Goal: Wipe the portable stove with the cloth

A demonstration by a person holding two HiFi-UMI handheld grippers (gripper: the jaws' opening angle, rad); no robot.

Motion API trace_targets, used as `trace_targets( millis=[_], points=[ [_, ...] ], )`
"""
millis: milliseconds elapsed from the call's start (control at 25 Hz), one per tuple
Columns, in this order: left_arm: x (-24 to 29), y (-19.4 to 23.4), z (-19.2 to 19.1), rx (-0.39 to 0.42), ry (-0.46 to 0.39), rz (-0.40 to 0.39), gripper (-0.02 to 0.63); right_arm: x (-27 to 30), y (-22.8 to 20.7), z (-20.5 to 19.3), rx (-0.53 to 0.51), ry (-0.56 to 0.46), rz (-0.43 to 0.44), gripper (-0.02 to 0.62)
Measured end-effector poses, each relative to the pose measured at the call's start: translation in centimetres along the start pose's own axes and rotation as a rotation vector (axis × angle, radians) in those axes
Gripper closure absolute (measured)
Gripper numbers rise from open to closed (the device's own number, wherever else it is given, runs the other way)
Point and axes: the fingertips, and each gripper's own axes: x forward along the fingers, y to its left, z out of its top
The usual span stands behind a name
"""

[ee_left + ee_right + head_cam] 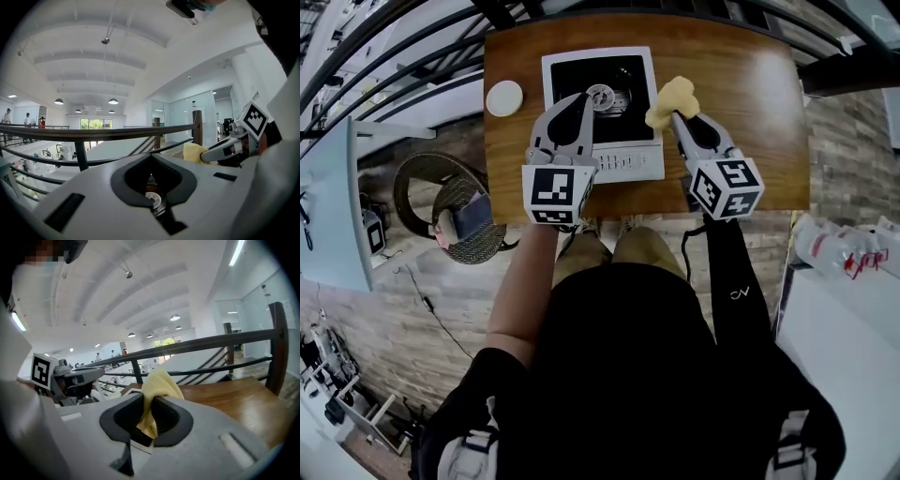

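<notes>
The portable stove [628, 159] is white with a black top and a round burner [602, 97], and it stands at the middle of the wooden table [750, 112]. Above the stove's right edge a yellow cloth [672, 99] hangs bunched, with my right gripper [676, 116] shut on it. The right gripper view shows the cloth [160, 379] pinched between the jaws of that gripper [150, 417]. My left gripper [584, 101] hovers over the burner with its jaws together and nothing in them. In the left gripper view the burner [153, 200] shows just below the left gripper [152, 183], and the cloth [193, 152] is at the right.
A white round disc [504, 97] lies on the table left of the stove. A dark railing [201, 345] runs beyond the table's far edge. On the floor to the left stands a wicker chair [455, 214]. A white surface with plastic bags [844, 253] lies at the right.
</notes>
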Motion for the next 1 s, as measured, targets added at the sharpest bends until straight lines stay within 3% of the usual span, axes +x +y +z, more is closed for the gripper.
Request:
trace_targets(
  millis=[280, 440, 680, 1000],
  points=[
    [-3.8, 4.1, -0.6, 0.021, 0.019, 0.115, 0.600, 3.7, 12.1, 0.8, 0.017, -0.032, 0.310, 0.538],
    [-6.7, 6.3, -1.9, 0.041, 0.052, 0.180, 0.600, 5.3, 17.0, -1.8, 0.002, 0.021, 0.438, 0.538],
    [-9.3, 7.2, -5.2, 0.009, 0.107, 0.234, 0.600, 6.9, 18.4, -9.4, -0.059, 0.228, 0.454, 0.538],
    [-7.6, 3.4, -6.4, 0.027, 0.125, 0.156, 0.600, 3.0, 11.7, -11.8, -0.091, 0.290, 0.343, 0.538]
  ],
)
